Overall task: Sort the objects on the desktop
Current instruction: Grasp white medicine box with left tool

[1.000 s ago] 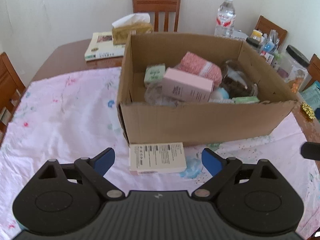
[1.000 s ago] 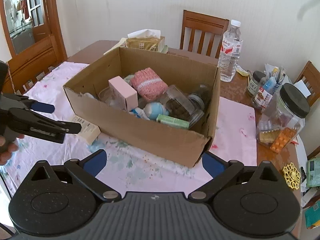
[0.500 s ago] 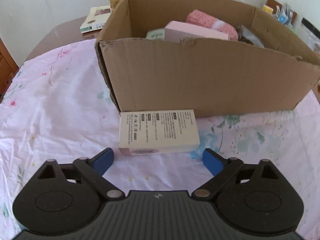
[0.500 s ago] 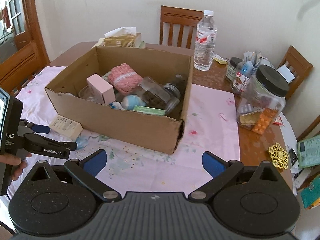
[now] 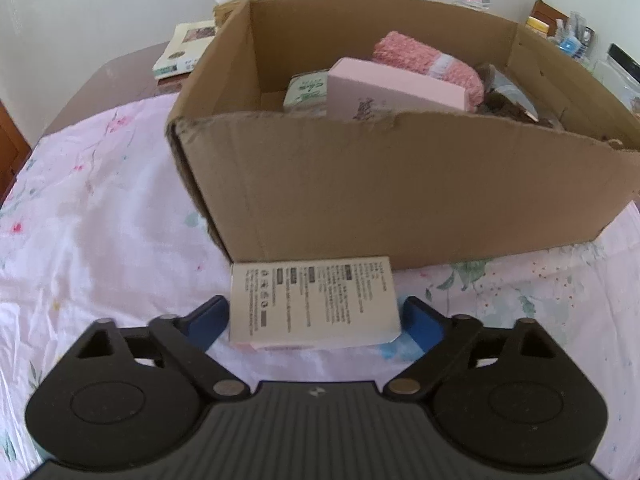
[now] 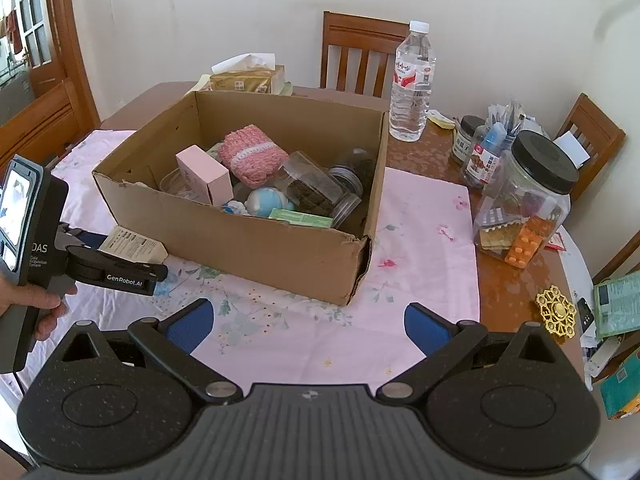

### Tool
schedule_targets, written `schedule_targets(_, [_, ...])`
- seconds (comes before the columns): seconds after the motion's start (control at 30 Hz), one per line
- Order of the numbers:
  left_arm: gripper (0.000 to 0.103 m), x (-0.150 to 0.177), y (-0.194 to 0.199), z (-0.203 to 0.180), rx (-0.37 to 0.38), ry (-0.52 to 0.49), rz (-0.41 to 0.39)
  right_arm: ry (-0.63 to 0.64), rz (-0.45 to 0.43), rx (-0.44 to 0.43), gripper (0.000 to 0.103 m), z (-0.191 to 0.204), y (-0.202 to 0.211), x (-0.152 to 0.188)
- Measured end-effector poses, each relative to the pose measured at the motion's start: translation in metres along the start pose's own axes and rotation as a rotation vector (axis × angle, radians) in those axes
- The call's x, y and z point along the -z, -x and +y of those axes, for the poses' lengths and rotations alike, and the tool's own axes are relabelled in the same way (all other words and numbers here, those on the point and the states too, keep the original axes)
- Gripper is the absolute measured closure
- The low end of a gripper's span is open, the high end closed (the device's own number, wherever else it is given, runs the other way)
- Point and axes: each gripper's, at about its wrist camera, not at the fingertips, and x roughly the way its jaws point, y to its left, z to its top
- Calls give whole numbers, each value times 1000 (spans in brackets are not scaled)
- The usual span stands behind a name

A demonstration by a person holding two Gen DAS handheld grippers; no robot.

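**Left gripper straddles a flat box beside the carton**

A pink floral tablecloth (image 6: pixel 420 216) covers the near part of a brown wooden table (image 6: pixel 436 152). On the cloth stands an open brown cardboard carton (image 5: pixel 400 200), holding a pale pink rectangular box (image 5: pixel 392 94), a pink knitted cloth bundle (image 5: pixel 424 58), a small green packet (image 5: pixel 306 92), clear plastic jars (image 6: pixel 316 184) lying on their sides and a light blue round object (image 6: pixel 266 202).

To the right of the carton, on the bare wood, stand a large clear jar with a black lid (image 6: pixel 524 204), a clear plastic water bottle with a red label (image 6: pixel 412 80) and a gold ornamental disc (image 6: pixel 558 312). Behind the carton sit a yellow tissue box (image 6: pixel 248 78) and a white book (image 5: pixel 184 50).

The flat cream-white printed cardboard box (image 5: pixel 314 300) lies on the cloth, touching the carton's near wall at its left corner. The left gripper (image 5: pixel 314 316) is spread, its blue fingers (image 5: pixel 208 318) just beside the box's two short ends; whether they press on it I cannot tell. A hand (image 6: pixel 38 300) holds that gripper's handle.

The right gripper (image 6: pixel 308 320) hovers over the cloth before the carton, released and holding nothing.
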Motion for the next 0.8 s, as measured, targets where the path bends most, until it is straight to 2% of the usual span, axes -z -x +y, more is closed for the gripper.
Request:
schedule_targets(0.07, [23, -1, 2, -1, 3, -2, -5, -2, 0, 1, 0, -1, 1, 0])
schedule_targets(0.43, [23, -5, 14, 0, 39, -19, -10, 8, -7, -10, 0, -1, 5, 0])
schedule_targets(0.8, [23, -17, 58, 2, 102, -61, -53, 17, -32, -41, 0, 1, 11, -3])
